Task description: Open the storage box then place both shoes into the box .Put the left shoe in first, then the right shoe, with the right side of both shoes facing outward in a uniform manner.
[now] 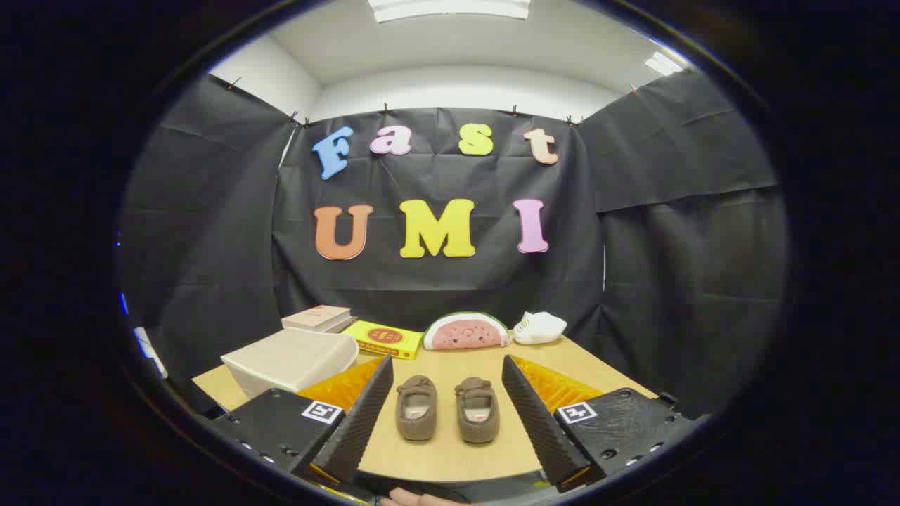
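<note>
Brown shoes: two small soft-looking slippers, the left-hand shoe (416, 407) and the right-hand shoe (477, 410), lie side by side on the table (450, 450), toes pointing to 12 o'clock, between my fingers and slightly ahead of them.
Feel, as I judge it: light, plush and yielding; a pinch should dent them without harm, and they look unlikely to slip.
Where I would grip: across the heel rim or the side wall by the opening, where the upper seems firmest; the bow on the toe looks too floppy.
Storage box: the pale box (292, 364) sits at 10 o'clock from the shoes, just beyond my left finger, lid down as far as I can tell, so opening it comes first.
My tongs (447, 400): spread wide, holding nothing, both shoes in the gap untouched.
Beyond: books (318, 318) and a yellow book (383, 339) at 11, a watermelon cushion (466, 332) at 12, a white bundle (538, 327) at 1.
</note>
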A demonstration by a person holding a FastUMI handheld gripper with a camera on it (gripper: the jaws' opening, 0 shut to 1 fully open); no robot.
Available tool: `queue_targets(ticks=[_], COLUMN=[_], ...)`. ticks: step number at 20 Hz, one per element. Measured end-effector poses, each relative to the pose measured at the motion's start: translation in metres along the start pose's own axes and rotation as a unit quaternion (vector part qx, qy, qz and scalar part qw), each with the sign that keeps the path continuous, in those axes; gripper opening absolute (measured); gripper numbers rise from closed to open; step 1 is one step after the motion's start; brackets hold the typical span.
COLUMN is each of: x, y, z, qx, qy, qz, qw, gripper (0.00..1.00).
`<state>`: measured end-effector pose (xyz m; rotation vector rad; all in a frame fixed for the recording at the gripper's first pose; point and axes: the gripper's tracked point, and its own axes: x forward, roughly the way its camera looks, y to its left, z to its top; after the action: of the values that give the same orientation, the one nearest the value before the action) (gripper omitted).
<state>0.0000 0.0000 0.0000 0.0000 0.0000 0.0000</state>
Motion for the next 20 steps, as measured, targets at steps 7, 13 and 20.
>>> queue_targets(ticks=[7,13,20], x=[0.009,0.026,0.057], y=[-0.005,-0.011,-0.017], z=[-0.008,-0.036,-0.051], qx=[-0.003,0.023,0.024], qy=[-0.003,0.035,0.071], qz=[-0.001,0.008,0.023], qw=[1.000,0.999,0.997], gripper=[0.95,0.95,0.95])
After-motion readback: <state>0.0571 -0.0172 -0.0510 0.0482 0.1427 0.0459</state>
